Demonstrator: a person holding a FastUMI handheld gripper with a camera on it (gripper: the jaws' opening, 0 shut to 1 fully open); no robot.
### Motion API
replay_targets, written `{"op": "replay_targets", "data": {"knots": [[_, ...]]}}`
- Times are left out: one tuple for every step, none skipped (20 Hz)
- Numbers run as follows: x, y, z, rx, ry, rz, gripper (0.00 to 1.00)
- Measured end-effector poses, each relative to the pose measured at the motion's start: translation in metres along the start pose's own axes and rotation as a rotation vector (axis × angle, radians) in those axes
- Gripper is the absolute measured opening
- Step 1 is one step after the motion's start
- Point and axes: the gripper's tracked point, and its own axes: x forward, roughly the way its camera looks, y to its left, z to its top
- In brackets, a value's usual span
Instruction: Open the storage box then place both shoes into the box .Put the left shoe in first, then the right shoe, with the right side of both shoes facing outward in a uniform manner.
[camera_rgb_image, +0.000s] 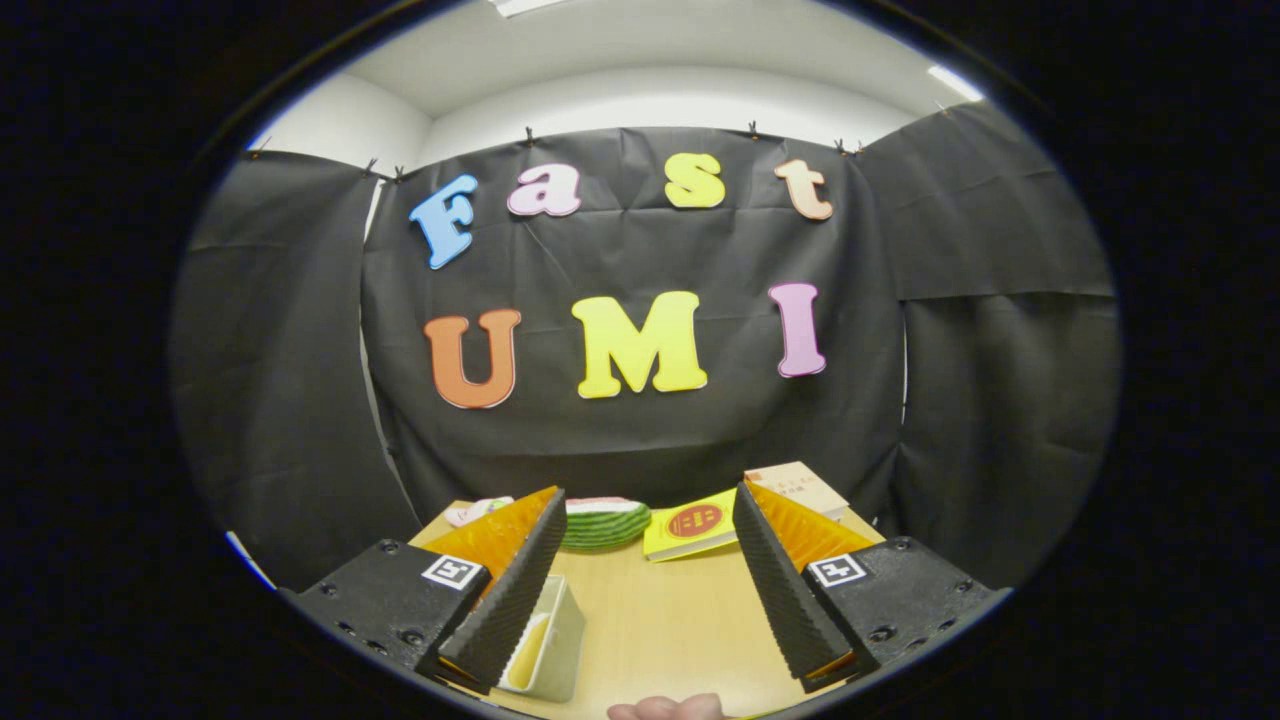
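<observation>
Storage box: I cannot tell where it lies; which way it sits from the tongs (648, 500) is not settled here, and the same goes for its long axis.
Shoes: their place and facing cannot be told either, so left-then-right order cannot be judged.
Tongs: spread wide apart, gripping nothing; bare table (660, 620) lies between the two fingers.
Between the fingers, far end: a green striped plate (605, 525) and a yellow booklet (690, 525) lie side by side just beyond the tips.
By the left finger: a small white tub (555, 640) stands on the table, tucked against the inner side of that finger, low and near its root.
Beyond the left finger: a pale pink-and-white thing (478, 512), too hidden to name.
Beyond the right finger: a tan book (800, 485), partly behind the fingertip and next to the booklet.
Nearest the tongs' root: a hand (665, 708), just its edge, resting at the near side of the table between the fingers.
Coming move, as a judgement: with the tongs held level and aimed at the booth wall, the holder would need to turn or tilt them to find the box before any approach can be lined up.
</observation>
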Motion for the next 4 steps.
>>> {"op": "replay_targets", "data": {"knots": [[-0.0006, 0.0011, 0.0012, -0.004, -0.006, 0.0, 1.0], [-0.0014, 0.0019, 0.0008, -0.005, -0.006, -0.001, 1.0], [-0.0023, 0.0037, -0.0009, -0.006, -0.003, 0.001, 1.0], [-0.0032, 0.0046, -0.0015, -0.002, -0.001, 0.002, 1.0]]}}
